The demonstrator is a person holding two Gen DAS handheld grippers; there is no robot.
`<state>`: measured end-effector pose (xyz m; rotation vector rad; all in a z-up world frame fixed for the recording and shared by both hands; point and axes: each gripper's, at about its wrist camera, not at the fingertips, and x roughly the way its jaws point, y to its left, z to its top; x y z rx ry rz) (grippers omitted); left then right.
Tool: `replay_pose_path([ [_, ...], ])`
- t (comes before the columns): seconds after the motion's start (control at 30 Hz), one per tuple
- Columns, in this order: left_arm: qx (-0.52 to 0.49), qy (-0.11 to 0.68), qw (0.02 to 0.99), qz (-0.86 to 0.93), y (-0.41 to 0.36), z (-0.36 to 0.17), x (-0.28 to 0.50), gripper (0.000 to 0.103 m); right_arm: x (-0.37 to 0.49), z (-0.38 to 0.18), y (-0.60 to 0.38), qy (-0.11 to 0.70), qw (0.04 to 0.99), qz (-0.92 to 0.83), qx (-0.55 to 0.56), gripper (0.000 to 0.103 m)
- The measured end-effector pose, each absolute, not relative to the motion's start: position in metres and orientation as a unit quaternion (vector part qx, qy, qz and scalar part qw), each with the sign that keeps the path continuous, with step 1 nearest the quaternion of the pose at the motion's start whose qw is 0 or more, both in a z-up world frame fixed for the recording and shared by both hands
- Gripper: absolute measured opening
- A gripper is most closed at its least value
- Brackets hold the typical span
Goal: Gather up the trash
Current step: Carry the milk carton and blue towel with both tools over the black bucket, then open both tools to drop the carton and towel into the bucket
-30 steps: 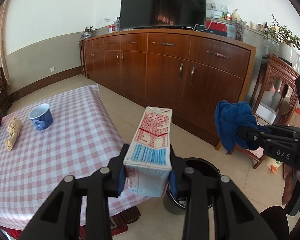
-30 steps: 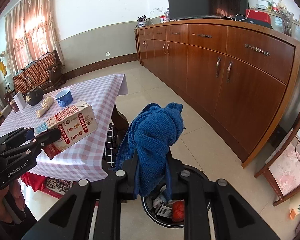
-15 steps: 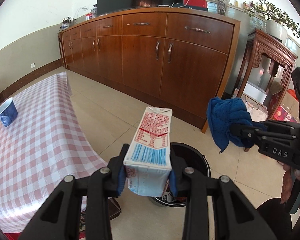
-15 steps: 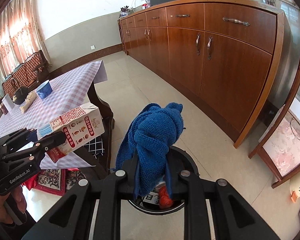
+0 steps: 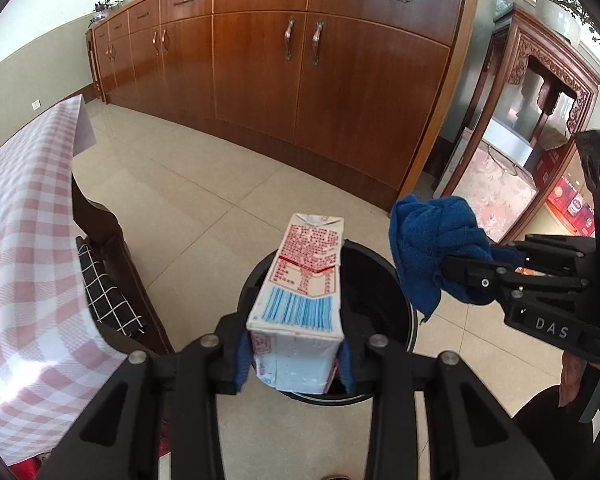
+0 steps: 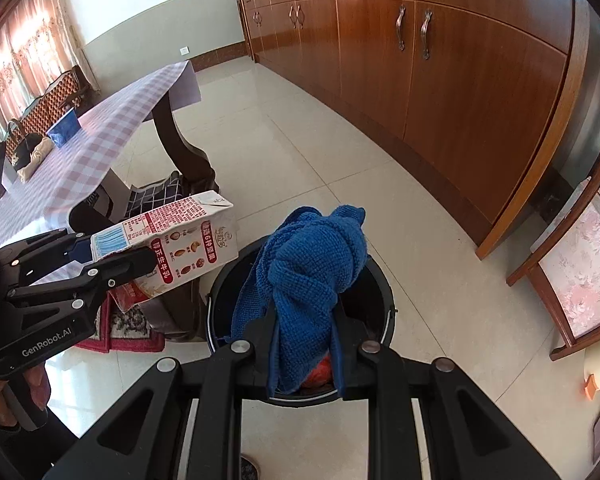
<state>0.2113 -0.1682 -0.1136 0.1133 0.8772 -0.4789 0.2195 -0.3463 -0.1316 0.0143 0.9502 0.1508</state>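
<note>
My left gripper (image 5: 296,354) is shut on a white milk carton (image 5: 304,284) with red print and blue stripes, held over the near left rim of a black trash bin (image 5: 396,280) on the floor. The same carton (image 6: 180,248) shows at the left of the right wrist view, just left of the bin (image 6: 380,280). My right gripper (image 6: 304,354) is shut on a bunched blue cloth (image 6: 312,268) that hangs right above the bin's mouth. In the left wrist view the cloth (image 5: 432,248) sits at the bin's right edge. Some red trash lies inside the bin.
A table with a pink checked cloth (image 5: 24,248) stands at the left, a blue cup (image 6: 64,126) on it. A long wooden sideboard (image 5: 320,80) runs along the far side. A carved wooden stand (image 5: 540,120) is at the right. Tiled floor lies between.
Both grippers have sunk and tipped further down toward the bin, which now looms larger beneath the carton and the cloth. The table has slid off to the left. Both grips are unchanged.
</note>
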Motion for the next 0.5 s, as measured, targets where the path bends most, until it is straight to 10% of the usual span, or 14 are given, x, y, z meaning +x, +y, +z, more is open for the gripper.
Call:
replay_pose_path([
  [0.3, 0.063, 0.465, 0.849, -0.243, -0.191, -0.157, 0.234, 0.038, 0.245, -0.191, -0.349, 0.502, 0.857, 0.112, -0.023, 0.026],
  [0.4, 0.075, 0.479, 0.85, -0.205, -0.194, -0.178, 0.244, 0.08, 0.259, -0.217, -0.358, 0.522, 0.848, 0.068, -0.052, 0.098],
  [0.43, 0.072, 0.474, 0.856, -0.195, -0.19, -0.179, 0.243, 0.1, 0.261, -0.223, -0.364, 0.528, 0.846, 0.053, -0.052, 0.103],
  [0.5, 0.068, 0.465, 0.863, -0.183, -0.186, -0.179, 0.241, 0.103, 0.261, -0.229, -0.378, 0.535, 0.844, 0.005, -0.048, 0.103],
])
